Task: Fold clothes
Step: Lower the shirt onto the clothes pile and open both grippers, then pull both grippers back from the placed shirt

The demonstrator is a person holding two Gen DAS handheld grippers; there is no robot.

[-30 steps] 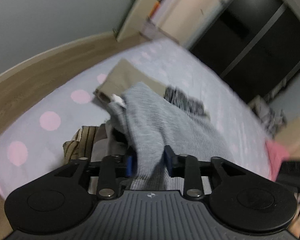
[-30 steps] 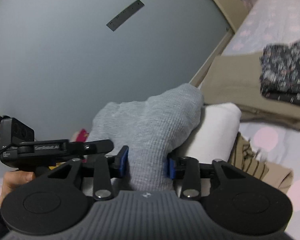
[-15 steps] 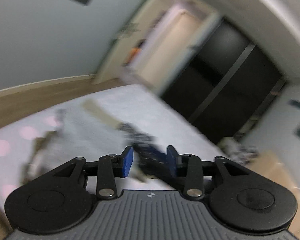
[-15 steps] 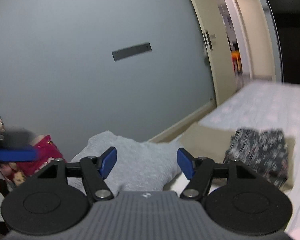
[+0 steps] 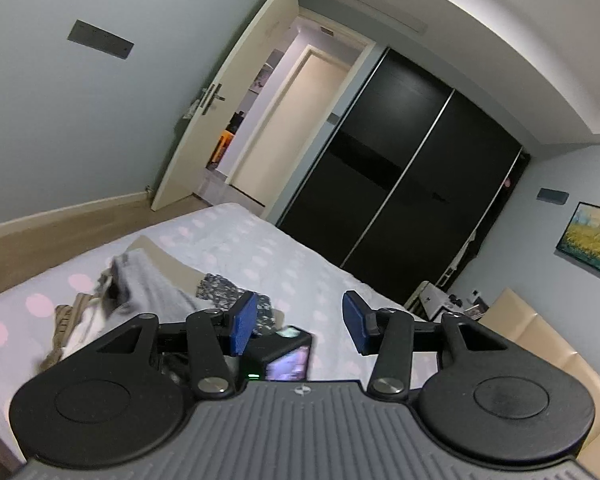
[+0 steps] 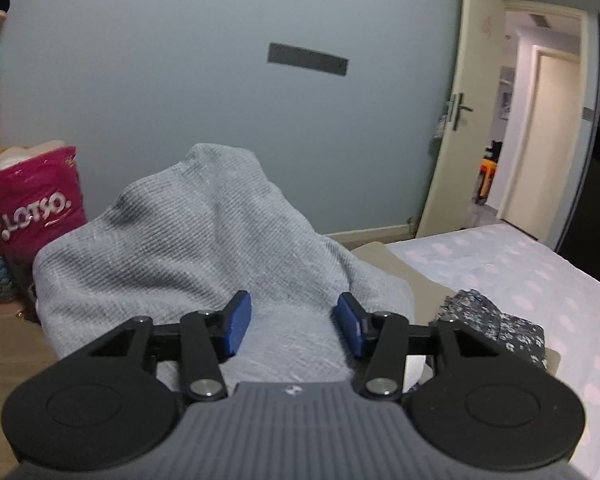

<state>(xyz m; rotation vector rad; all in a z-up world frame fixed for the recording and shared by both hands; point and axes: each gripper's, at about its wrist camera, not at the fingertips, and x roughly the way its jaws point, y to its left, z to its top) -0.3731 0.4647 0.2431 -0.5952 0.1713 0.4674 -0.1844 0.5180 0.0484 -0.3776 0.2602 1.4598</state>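
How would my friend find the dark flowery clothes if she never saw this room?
Start at the big bed with the pale sheet dotted in pink. Near its edge lies a flat folded beige cloth, and the small folded dark garment with tiny white flowers sits on top of it. It is the only dark, patterned piece; the lumpy ribbed grey knit beside it is plain.

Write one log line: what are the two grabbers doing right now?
left gripper: open, empty | right gripper: open, jaws closing around grey knit garment, not pinching

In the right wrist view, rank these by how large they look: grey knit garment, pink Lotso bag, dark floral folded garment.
1. grey knit garment, though nearest the camera.
2. pink Lotso bag and dark floral folded garment look alike; unranked.
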